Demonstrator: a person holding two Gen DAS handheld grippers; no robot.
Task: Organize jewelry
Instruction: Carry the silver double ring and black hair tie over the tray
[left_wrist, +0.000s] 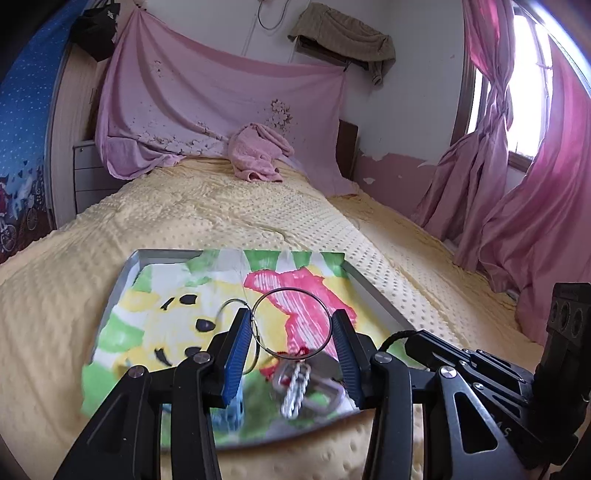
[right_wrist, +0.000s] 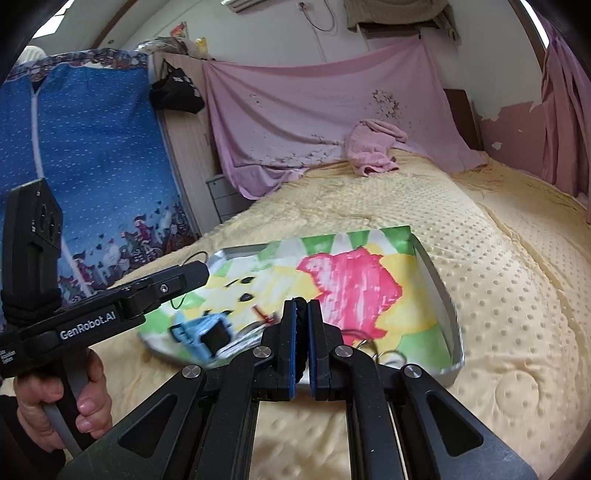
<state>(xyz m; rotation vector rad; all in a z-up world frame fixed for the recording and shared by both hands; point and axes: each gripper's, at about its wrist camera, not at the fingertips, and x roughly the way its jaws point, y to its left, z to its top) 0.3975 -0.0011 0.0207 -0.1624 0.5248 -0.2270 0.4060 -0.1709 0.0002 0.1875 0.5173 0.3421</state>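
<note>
Wide yellow bedspread (left_wrist: 229, 221) underneath everything, dotted and quilted, with pink sheet (left_wrist: 207, 99) draped on the far wall, pink towel (left_wrist: 258, 153) bunched at the head of the bed, pink curtains (left_wrist: 517, 177) at the window, blue patterned cloth (right_wrist: 85, 158) hanging to the left.

Metal tray (right_wrist: 439, 295) flat on the bedspread, lined with a bright painted sheet (right_wrist: 351, 280) in yellow, green and red.

Left gripper (left_wrist: 291, 325) angled down over the tray's near edge, held by a hand (right_wrist: 62, 406) on its grip; blue-padded fingers spread wide, gripping nothing. Large thin wire hoop (left_wrist: 291, 323) framed between them, its left side close against the left pad, contact hard to judge. Smaller ring (left_wrist: 231, 306) just left of it. Below the hoop, a blurred cluster of silver chain (left_wrist: 295, 391) and a metal clasp, with a bit of red thread, lying on the sheet.

Right gripper (right_wrist: 303, 334) low over the tray's near side, pads nearly together, pinching something dark and fuzzy (right_wrist: 303, 332); too little visible to identify. Light-blue blurred item (right_wrist: 199, 328) on the sheet to its left, rings (right_wrist: 384, 354) peeking out to its right.
</note>
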